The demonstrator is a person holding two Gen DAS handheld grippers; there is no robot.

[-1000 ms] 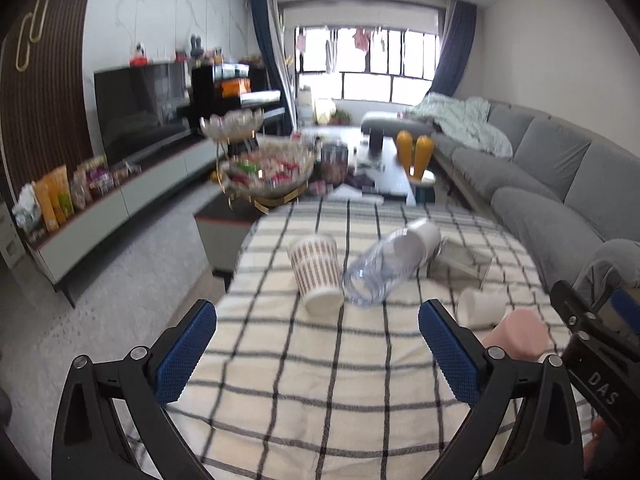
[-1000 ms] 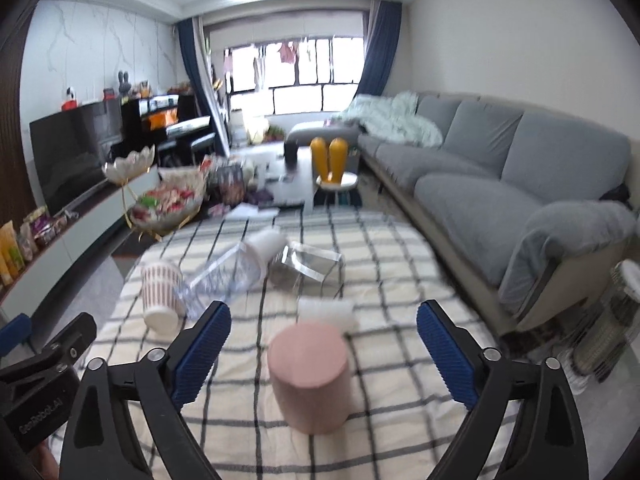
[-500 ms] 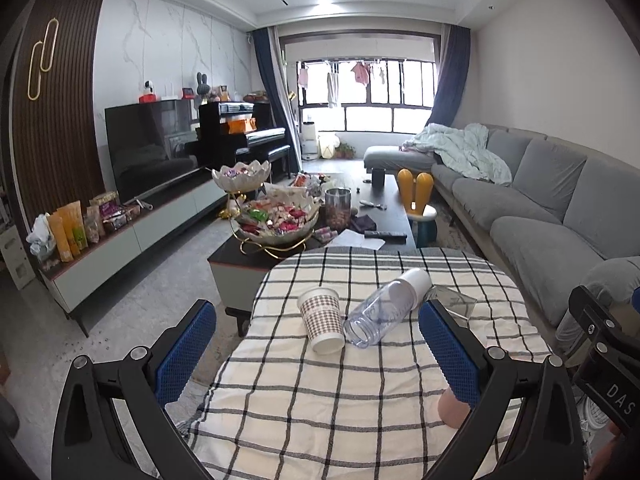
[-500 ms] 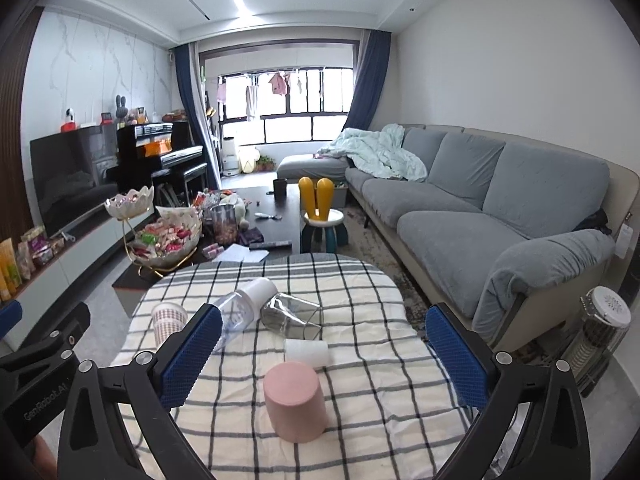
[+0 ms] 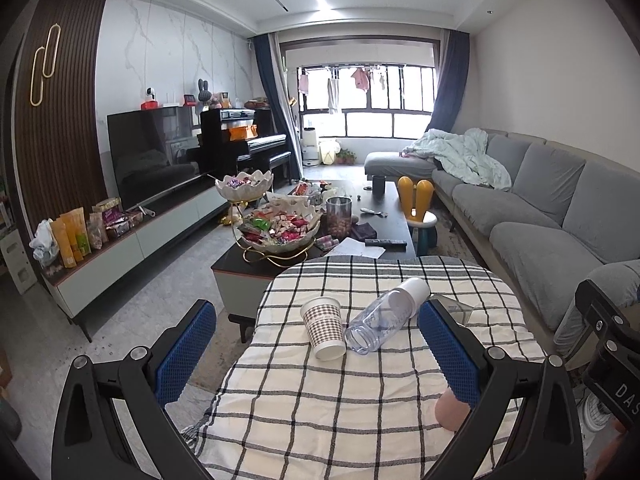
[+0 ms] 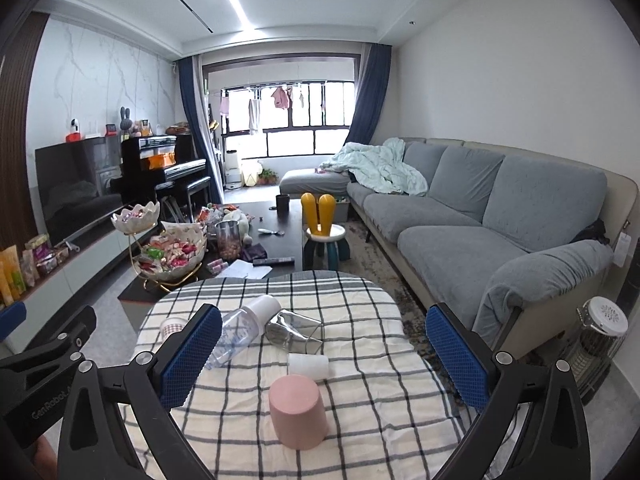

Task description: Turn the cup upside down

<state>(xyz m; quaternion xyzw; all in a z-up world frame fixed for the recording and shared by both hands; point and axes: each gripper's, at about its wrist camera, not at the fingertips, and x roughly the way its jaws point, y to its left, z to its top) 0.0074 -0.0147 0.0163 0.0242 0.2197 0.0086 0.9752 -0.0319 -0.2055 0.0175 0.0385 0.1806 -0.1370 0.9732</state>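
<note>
A pink cup point(image 6: 298, 416) stands upside down on the checked tablecloth point(image 6: 372, 396), between and in front of my right gripper's open fingers. In the left wrist view only its edge point(image 5: 452, 412) shows behind the right finger. My right gripper point(image 6: 320, 362) is open and empty, held back from the cup. My left gripper point(image 5: 318, 354) is open and empty, above the near left part of the table. A checked paper cup point(image 5: 324, 332) stands upside down farther off.
A clear plastic bottle point(image 5: 384, 320) lies on its side beside the paper cup. A small white cup point(image 6: 308, 366) lies on its side, with a clear glass container point(image 6: 292, 330) behind it. A coffee table with snack bowls point(image 5: 280, 228) stands beyond; a grey sofa point(image 6: 480, 216) is at the right.
Both grippers have drawn back and risen from the table, so the objects look smaller and farther. The pink cup stays upside down on the cloth.
</note>
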